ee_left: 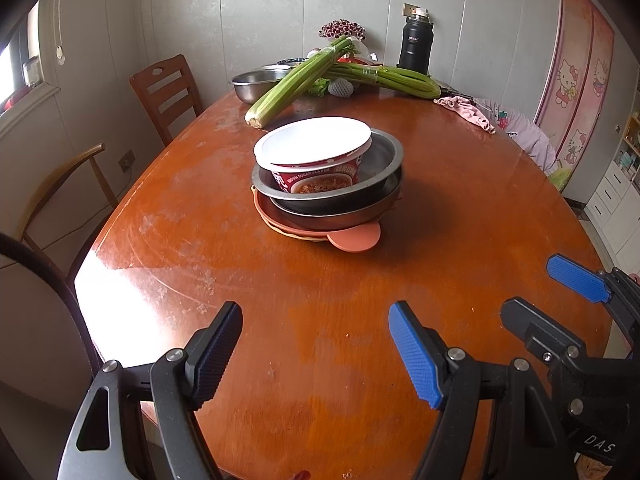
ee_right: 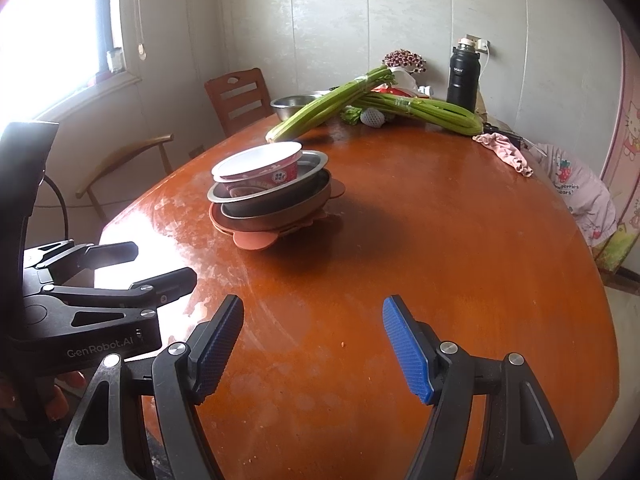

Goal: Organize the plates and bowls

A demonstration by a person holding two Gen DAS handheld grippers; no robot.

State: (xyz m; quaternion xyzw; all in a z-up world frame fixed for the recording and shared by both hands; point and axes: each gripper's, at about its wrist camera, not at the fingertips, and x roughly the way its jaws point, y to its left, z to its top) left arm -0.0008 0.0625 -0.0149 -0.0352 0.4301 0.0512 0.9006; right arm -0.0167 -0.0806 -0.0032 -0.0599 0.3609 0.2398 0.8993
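A stack of dishes sits in the middle of the brown wooden tabletop (ee_left: 460, 208). At the bottom is a flat orange plate (ee_left: 352, 238) with a round tab sticking out. On it rests a dark plate (ee_left: 340, 216), then a shiny metal bowl (ee_left: 384, 164). On top, tipped a little, is a red noodle cup (ee_left: 316, 160) with a white lid.

The left gripper (ee_left: 316, 354) hangs low over the near edge of the tabletop, its fingers wide apart and holding nothing. The right gripper (ee_right: 314, 348) is just beside it, fingers wide too. Both are well apart from the stack.

Far back lie long green celery stalks (ee_left: 296, 80), another metal bowl (ee_left: 256, 84) and a black bottle (ee_left: 415, 46).
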